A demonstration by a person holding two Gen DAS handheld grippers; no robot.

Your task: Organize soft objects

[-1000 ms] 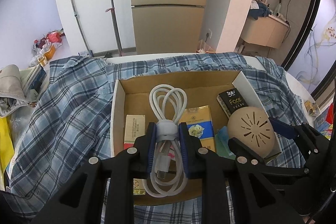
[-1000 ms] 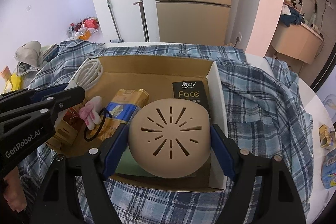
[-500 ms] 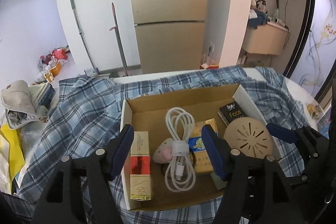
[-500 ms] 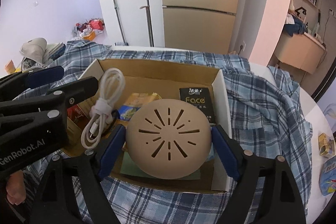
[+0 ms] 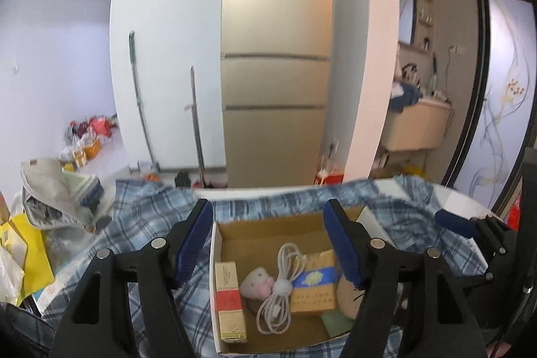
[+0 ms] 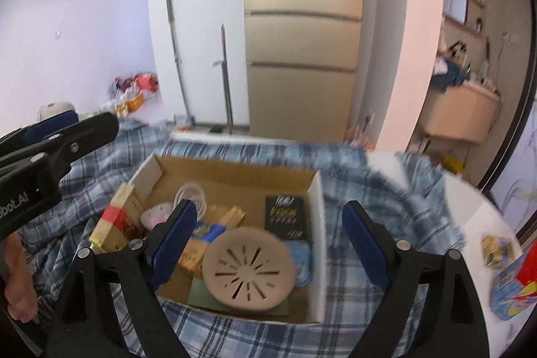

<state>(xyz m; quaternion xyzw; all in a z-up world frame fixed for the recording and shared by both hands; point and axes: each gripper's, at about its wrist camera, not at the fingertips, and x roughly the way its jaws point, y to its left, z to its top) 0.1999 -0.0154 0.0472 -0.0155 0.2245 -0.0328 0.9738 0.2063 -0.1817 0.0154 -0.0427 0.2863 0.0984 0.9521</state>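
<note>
Cardboard box (image 5: 231, 228) sits on a blue plaid cloth (image 5: 144, 223) spread over the tabletop, and it gathers the small things in one place: white coiled cable (image 5: 280, 287), pink plush toy (image 5: 256, 284), yellow packet (image 5: 313, 286), tall red-and-gold carton (image 5: 228, 301), black "Face" pack (image 6: 285, 217) and round beige slotted pad (image 6: 248, 267).

Left gripper (image 5: 268, 244) hovers above the box with jaws apart and opening, nothing between them. Right gripper (image 6: 268, 240) does likewise over the pad, jaws widening, the pad lying free below.

A second ago the left gripper clamped the cable and the right one flanked the pad closely; now both items rest in the box and both grippers have lifted away and tilted up.
</note>
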